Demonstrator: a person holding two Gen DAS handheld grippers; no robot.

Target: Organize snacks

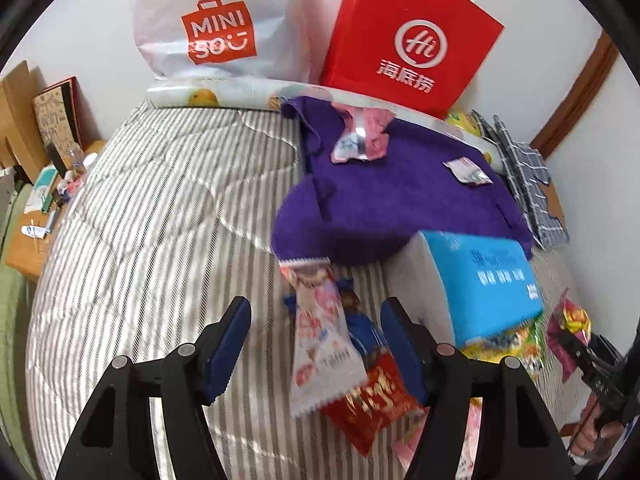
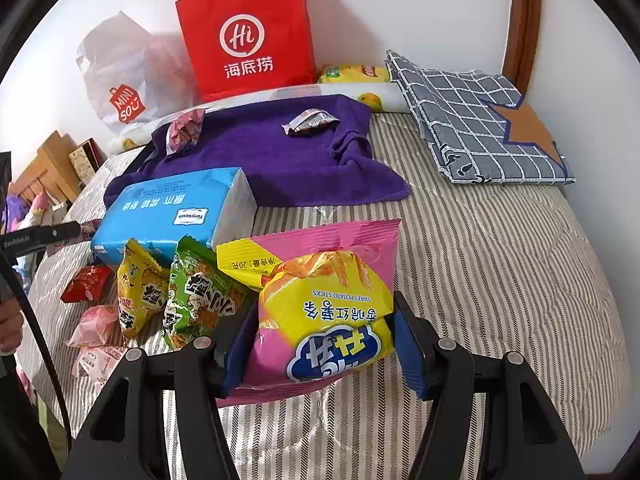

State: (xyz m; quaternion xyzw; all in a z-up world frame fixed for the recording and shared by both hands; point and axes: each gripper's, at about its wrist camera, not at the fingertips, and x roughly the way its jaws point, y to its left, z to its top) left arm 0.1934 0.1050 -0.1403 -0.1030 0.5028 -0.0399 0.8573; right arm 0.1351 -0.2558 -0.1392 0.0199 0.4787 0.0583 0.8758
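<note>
- Right wrist view: the right gripper [image 2: 320, 336] pinches a pink and yellow sweet potato stick bag [image 2: 324, 312], both blue pads pressed into its sides, on the striped quilt [image 2: 500, 280].
- Just left of that bag stand a green snack pack [image 2: 196, 300] and a yellow snack pack [image 2: 138, 292], leaning on a blue tissue pack [image 2: 172, 208].
- Left wrist view: the left gripper [image 1: 316, 344] is spread, its pads clear of the white and pink wrapper [image 1: 320, 336] and red candy packet [image 1: 372, 404] lying between them.
- Behind, a purple towel [image 2: 260, 152] carries two small wrapped snacks.
- At the wall lean a red paper bag [image 2: 248, 32] and a white plastic bag [image 1: 216, 20]; a checked cloth [image 2: 480, 120] lies right.
</note>
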